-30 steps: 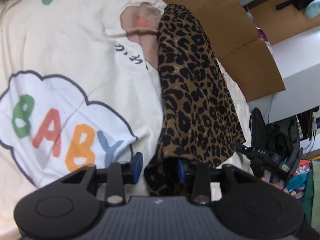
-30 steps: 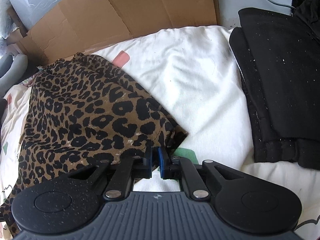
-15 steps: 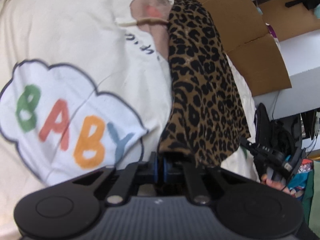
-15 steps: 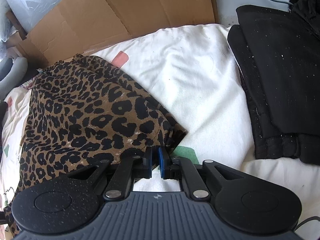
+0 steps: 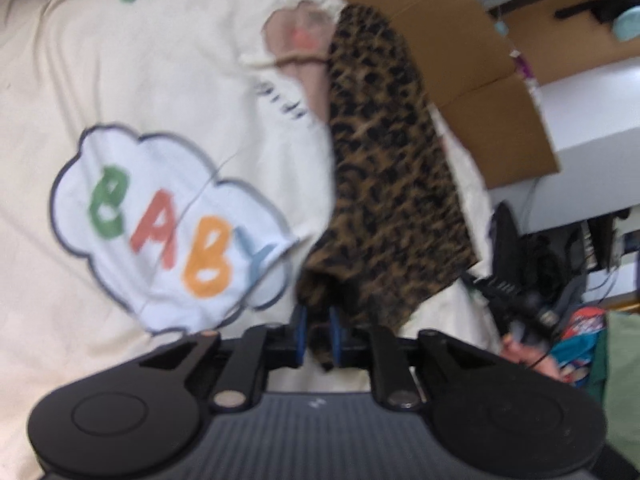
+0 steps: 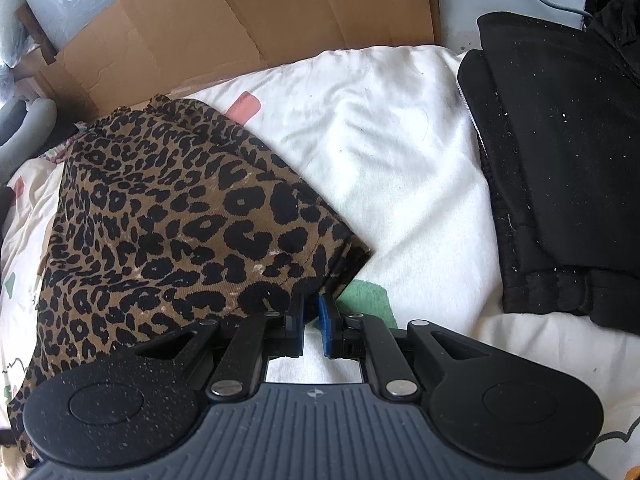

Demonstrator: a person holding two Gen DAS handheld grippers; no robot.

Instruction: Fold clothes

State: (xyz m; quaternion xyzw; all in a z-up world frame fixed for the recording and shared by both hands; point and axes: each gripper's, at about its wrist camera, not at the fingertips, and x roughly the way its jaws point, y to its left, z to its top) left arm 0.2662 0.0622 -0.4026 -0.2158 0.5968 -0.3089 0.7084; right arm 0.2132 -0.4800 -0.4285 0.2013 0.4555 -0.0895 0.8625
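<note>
A leopard-print garment lies stretched across a cream blanket printed with a "BABY" cloud. My left gripper is shut on its near edge, with cloth bunched between the blue pads; this view is blurred by motion. In the right wrist view the same garment spreads to the left, and my right gripper is shut on its pointed corner, just above a green patch on the blanket.
Folded black clothes are stacked on the blanket at the right. Flattened cardboard stands behind the bedding. A hand and dark equipment show at the right edge of the left wrist view.
My left gripper went from open around the garment's edge to shut on it, then pulled it toward the camera and slightly up. The right gripper kept its hold and barely moved.
</note>
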